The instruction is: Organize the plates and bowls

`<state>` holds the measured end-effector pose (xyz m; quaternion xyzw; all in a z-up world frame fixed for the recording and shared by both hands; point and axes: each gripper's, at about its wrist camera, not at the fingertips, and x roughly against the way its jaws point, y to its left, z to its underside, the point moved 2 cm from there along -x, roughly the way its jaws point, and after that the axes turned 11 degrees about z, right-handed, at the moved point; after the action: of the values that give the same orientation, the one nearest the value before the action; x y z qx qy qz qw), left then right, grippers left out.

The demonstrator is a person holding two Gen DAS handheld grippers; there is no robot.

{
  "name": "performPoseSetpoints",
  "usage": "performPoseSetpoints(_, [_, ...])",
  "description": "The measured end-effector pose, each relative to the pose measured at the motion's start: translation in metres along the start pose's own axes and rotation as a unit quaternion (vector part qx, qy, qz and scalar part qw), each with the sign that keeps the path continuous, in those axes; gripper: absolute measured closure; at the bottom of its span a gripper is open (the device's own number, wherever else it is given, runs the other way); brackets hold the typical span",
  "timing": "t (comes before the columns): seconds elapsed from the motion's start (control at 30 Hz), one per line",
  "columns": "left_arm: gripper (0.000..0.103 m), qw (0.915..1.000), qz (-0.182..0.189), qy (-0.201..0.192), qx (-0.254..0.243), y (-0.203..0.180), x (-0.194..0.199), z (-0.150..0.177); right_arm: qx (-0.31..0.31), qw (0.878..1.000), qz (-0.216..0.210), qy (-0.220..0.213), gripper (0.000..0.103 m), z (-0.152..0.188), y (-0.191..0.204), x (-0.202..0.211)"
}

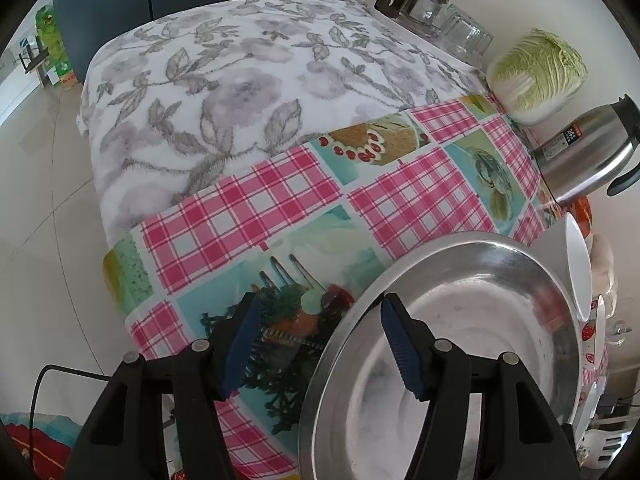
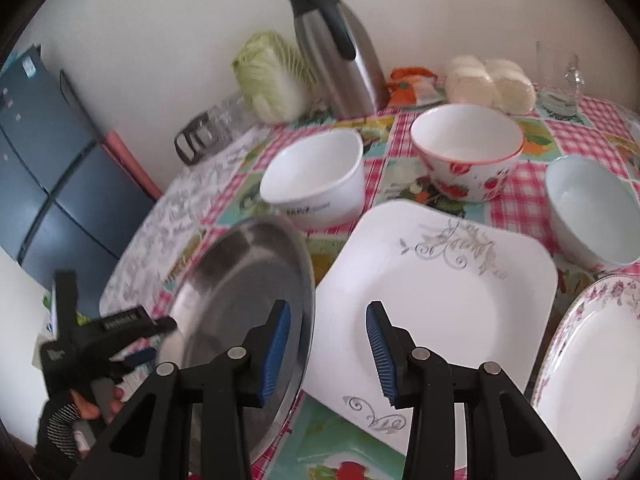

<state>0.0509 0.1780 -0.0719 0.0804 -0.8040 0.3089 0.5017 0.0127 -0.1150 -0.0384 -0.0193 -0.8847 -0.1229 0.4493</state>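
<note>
A round steel plate (image 1: 460, 340) (image 2: 240, 300) lies at the table's near left, tilted, its right rim over the edge of a white square plate (image 2: 440, 300). My left gripper (image 1: 320, 344) (image 2: 154, 340) is open and straddles the steel plate's left rim, pads clear of it. My right gripper (image 2: 328, 352) is open too, with the steel plate's right rim between its fingers. Behind stand a white bowl (image 2: 316, 184), a strawberry bowl (image 2: 468, 152) and a pale blue bowl (image 2: 592, 208). A floral-rimmed plate (image 2: 592, 360) lies at the right.
A steel thermos jug (image 2: 340, 52) (image 1: 588, 156), a cabbage (image 2: 272, 76) (image 1: 536, 72), glass jars (image 1: 436, 16) and a bag of buns (image 2: 492, 80) line the wall side. A grey floral cloth (image 1: 224, 92) covers the table's left half. A gloved hand (image 2: 68, 412) holds the left gripper.
</note>
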Motion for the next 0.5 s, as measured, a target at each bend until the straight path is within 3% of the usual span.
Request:
performPoseSetpoints(0.27, [0.046, 0.9998, 0.012, 0.009, -0.009, -0.004, -0.004, 0.000, 0.051, 0.998, 0.020, 0.015, 0.092, 0.010, 0.023, -0.014])
performPoseSetpoints(0.5, [0.061, 0.9980, 0.040, 0.034, -0.035, -0.021, -0.011, 0.008, 0.047, 0.998, 0.037, 0.010, 0.093, 0.008, 0.013, -0.010])
